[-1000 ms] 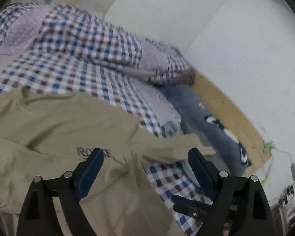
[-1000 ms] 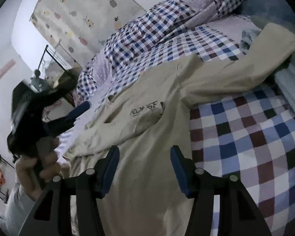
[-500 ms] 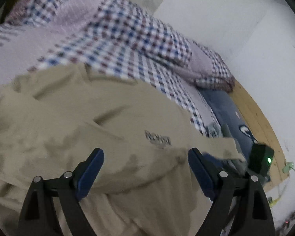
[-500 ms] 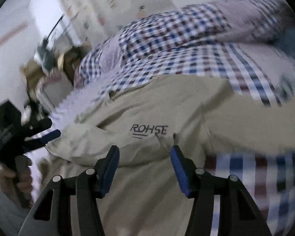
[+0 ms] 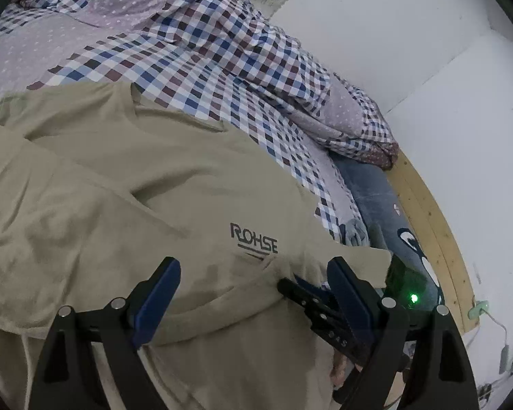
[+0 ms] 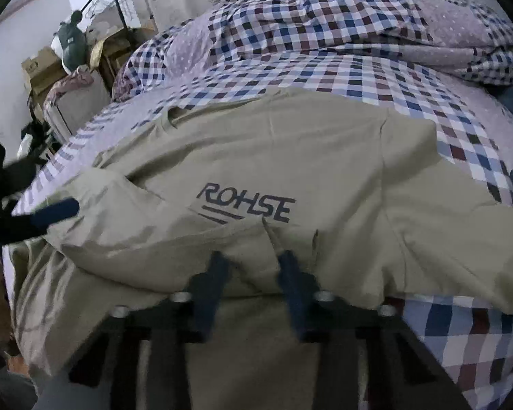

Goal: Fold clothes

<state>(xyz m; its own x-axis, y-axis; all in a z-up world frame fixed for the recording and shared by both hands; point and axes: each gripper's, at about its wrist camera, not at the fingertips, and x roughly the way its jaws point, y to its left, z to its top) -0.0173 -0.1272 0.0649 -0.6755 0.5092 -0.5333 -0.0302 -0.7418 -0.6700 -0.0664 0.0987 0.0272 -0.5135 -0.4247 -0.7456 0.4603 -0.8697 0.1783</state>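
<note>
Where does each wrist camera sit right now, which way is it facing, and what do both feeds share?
Left wrist: on the left gripper, jaws wide apart over the beige T-shirt, facing the white wall; the right gripper shows at lower right.
Right wrist: on the right gripper, jaws narrowed around a fabric fold, facing the checked bedding and room clutter; the left gripper enters from the left edge.
Shared: the shirt's ROHSE print, the checked bedding, each other's gripper.
</note>
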